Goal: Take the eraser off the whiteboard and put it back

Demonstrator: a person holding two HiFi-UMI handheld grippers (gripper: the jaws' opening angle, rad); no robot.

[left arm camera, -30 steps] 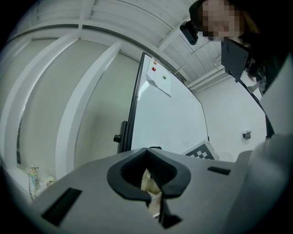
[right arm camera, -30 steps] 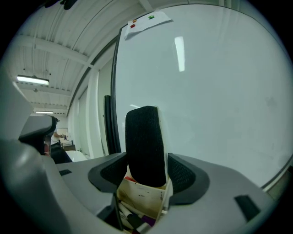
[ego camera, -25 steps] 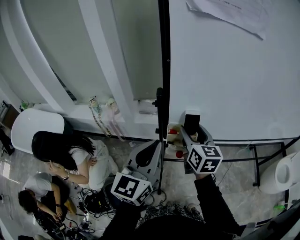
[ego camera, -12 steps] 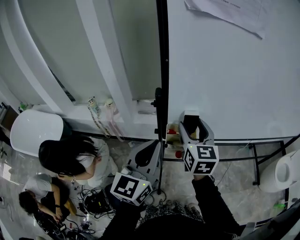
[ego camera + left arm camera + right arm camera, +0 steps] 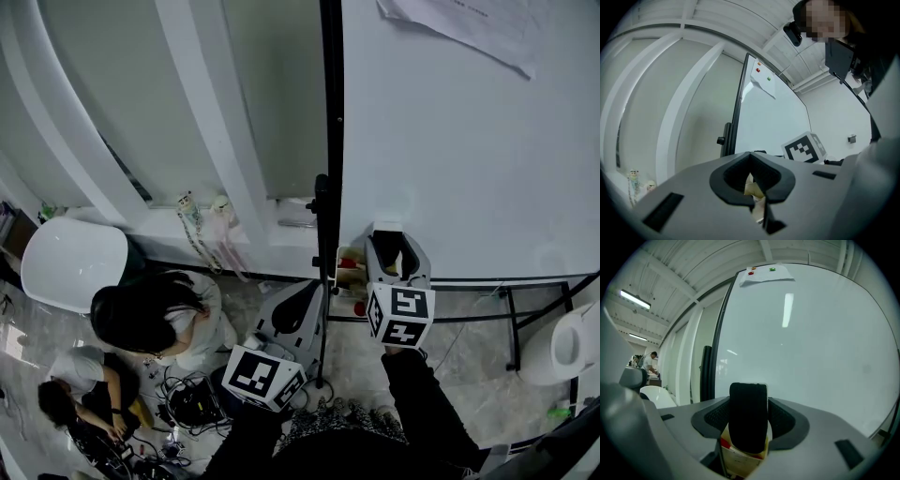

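The black felt eraser (image 5: 747, 416) stands upright between my right gripper's (image 5: 749, 420) dark pads, against the whiteboard (image 5: 811, 343). The jaws are closing, and both pads lie on the eraser's sides with no gap showing. In the head view the right gripper (image 5: 394, 253) points at the board's lower left corner, with the eraser (image 5: 386, 248) dark between its grey fingers. My left gripper (image 5: 298, 305) hangs lower and to the left, by the board's black frame post (image 5: 328, 141). Its jaws are together with nothing in them, as the left gripper (image 5: 752, 180) view shows.
A sheet of paper (image 5: 459, 23) hangs at the whiteboard's top. A small tray with red items (image 5: 349, 272) sits under the board's corner. Two people sit on the floor at lower left (image 5: 141, 319) among cables. A white chair (image 5: 70, 258) and a white stool (image 5: 562, 347) stand nearby.
My right gripper rose a little along the board and rolled, so its marker cube shows other faces. The left gripper kept still. The nearer person on the floor shifted.
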